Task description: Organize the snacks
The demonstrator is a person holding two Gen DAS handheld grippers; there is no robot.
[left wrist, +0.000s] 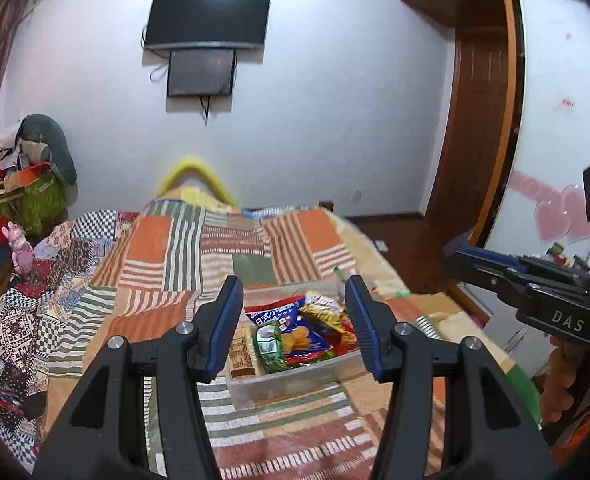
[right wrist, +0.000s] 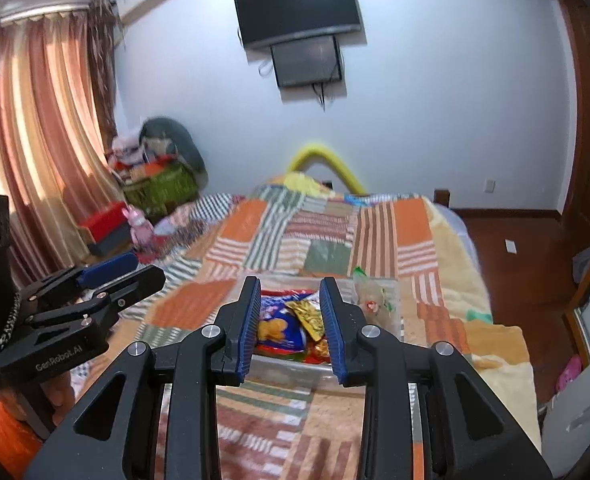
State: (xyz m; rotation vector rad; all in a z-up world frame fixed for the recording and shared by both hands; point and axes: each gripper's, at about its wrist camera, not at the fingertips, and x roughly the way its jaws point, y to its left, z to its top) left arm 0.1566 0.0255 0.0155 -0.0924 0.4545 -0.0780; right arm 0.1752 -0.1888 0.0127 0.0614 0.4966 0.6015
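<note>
A clear plastic bin (left wrist: 279, 384) sits on the patchwork bedspread (left wrist: 183, 264) and holds several snack packets: a blue cracker bag (left wrist: 295, 332), a green packet (left wrist: 269, 350), a brown bar (left wrist: 241, 354) and gold wrappers (left wrist: 323, 312). My left gripper (left wrist: 295, 312) is open and empty, held above the bin's near side. My right gripper (right wrist: 291, 316) is open and empty, also over the bin (right wrist: 291, 372), with the blue bag (right wrist: 279, 324) between its fingers in view. A clear bag (right wrist: 375, 300) lies at the bin's right end.
The bed's right edge drops to a wooden floor (right wrist: 515, 248). A wardrobe with a white door (left wrist: 555, 120) stands right. Curtains (right wrist: 35, 140), a cluttered green basket (right wrist: 159, 188) and a red box (right wrist: 107, 220) are left. A TV (left wrist: 207, 16) hangs on the far wall.
</note>
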